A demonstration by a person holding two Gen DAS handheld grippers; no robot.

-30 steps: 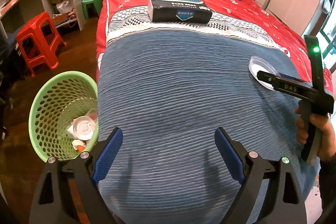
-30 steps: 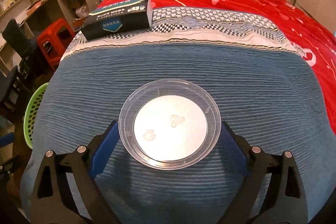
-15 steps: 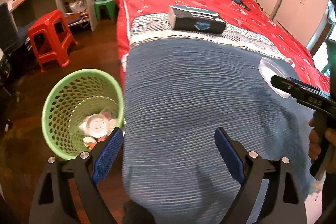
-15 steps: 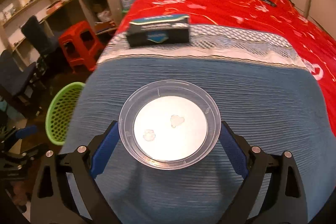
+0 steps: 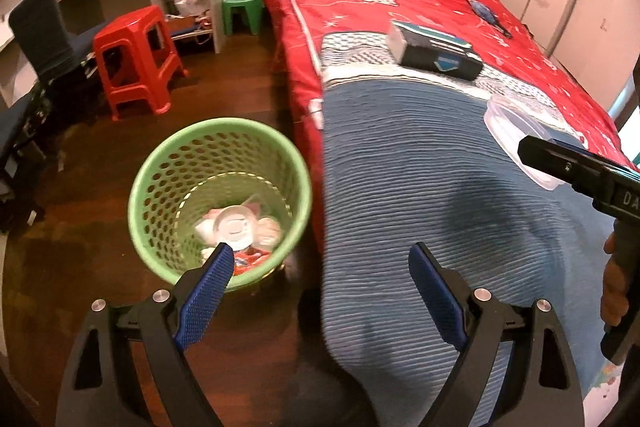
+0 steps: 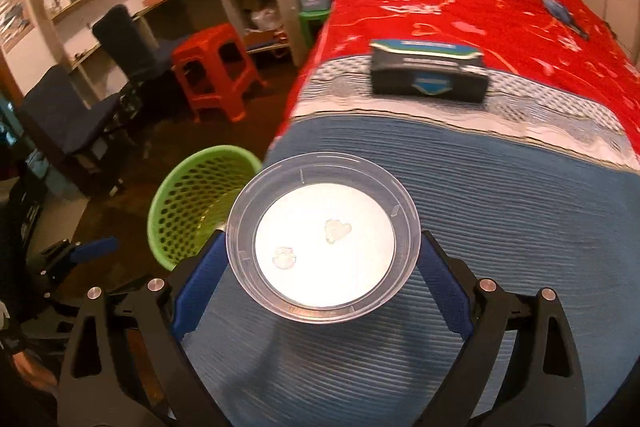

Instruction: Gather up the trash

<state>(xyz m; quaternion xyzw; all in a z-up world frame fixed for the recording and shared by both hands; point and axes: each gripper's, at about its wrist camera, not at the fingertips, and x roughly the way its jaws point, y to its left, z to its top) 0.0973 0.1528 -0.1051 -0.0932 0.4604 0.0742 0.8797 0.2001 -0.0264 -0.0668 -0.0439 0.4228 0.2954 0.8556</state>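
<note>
While the clear plastic lid is pinched by its rim between the blue pads of the right gripper, it is held above the near end of the blue ribbed blanket, close to the bed's left edge. Two small whitish smears are seen on the lid's flat centre. In the left wrist view the same lid is seen edge-on at the tip of the right gripper, whose black handle is grasped by a hand at the right border.

The left gripper is spread wide, with nothing between its pads; one pad is seen over the near rim of the green mesh wastebasket, the other over the blanket's hanging edge.

The wastebasket is placed on the dark wooden floor, just beside the left side of the bed, and some trash is already lying in its bottom: a round white lid with crumpled white and red scraps around it. In the right wrist view the wastebasket is partly hidden behind the held lid.

A dark box is lying further up the bed, on the patterned band next to the red quilt. A red plastic stool is set on the floor beyond the wastebasket.
</note>
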